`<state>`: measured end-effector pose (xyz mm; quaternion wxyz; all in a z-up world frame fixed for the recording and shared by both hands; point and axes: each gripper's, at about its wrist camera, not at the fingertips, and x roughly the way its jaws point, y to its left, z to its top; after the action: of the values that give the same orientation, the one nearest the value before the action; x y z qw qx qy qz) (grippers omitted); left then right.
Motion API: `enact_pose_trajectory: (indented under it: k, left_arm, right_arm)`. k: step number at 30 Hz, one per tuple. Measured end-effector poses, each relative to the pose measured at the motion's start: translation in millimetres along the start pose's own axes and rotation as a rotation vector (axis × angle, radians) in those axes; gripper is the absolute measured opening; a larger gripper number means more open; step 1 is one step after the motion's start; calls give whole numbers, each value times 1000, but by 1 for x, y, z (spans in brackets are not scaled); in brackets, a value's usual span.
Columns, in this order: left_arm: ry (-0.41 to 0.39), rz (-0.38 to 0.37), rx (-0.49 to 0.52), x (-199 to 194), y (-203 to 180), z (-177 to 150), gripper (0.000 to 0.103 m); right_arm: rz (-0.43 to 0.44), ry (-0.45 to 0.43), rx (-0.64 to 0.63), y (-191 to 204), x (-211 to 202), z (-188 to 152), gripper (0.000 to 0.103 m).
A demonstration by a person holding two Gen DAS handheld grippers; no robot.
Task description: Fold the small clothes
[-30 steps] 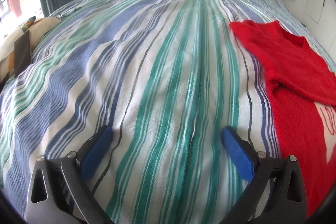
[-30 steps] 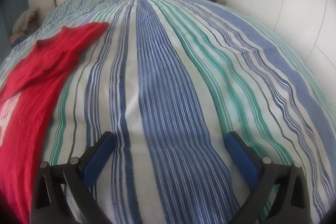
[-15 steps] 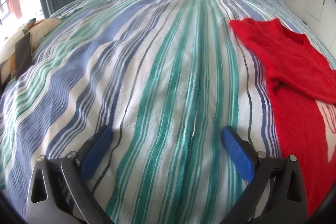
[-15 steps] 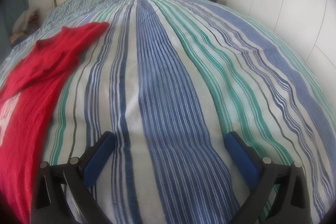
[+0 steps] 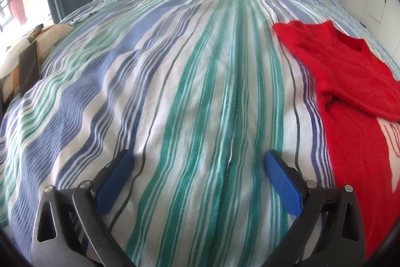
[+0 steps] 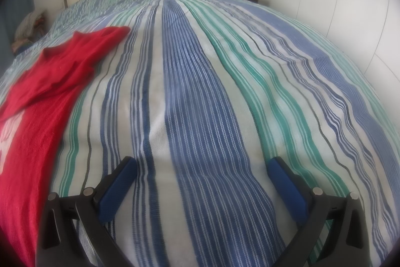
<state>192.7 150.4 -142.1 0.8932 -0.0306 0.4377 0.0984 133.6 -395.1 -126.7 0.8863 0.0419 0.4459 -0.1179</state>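
**The red top is waiting to be folded**

A red top (image 5: 350,81) is lying on a big bed (image 5: 175,81) with a blue, green and white striped cover. The top is sitting between the two hand-held grippers: it is showing on the right side of the left wrist view and on the left side of the right wrist view (image 6: 45,96).

The folding is looking like it is only just starting, or not started at all. One sleeve seems to be lying across the chest already, so maybe one small fold is in. I cannot tell that for sure, because part of the top is running off the edge of both views. The rest of it is lying long and flat, with a white picture on the front peeking out. So most of the work is waiting to be done: the sides, then the bottom up to the neck.

The left hand-held gripper (image 5: 197,167) is spread wide and is gripping nothing. It is hanging over bare striped cover, beside the top but not touching it. The right hand-held gripper (image 6: 202,172) is spread wide too, with nothing in it, and it is also apart from the top.

Both are needing to reach in toward the red cloth to grab an edge.
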Motion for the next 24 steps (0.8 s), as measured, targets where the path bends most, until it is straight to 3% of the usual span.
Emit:
enact_pose_trajectory:
  k: [24]
  left_arm:
    - [4, 13, 11, 1, -4, 1, 103]
  right_arm:
    - [0, -1, 0, 0, 0, 0, 103]
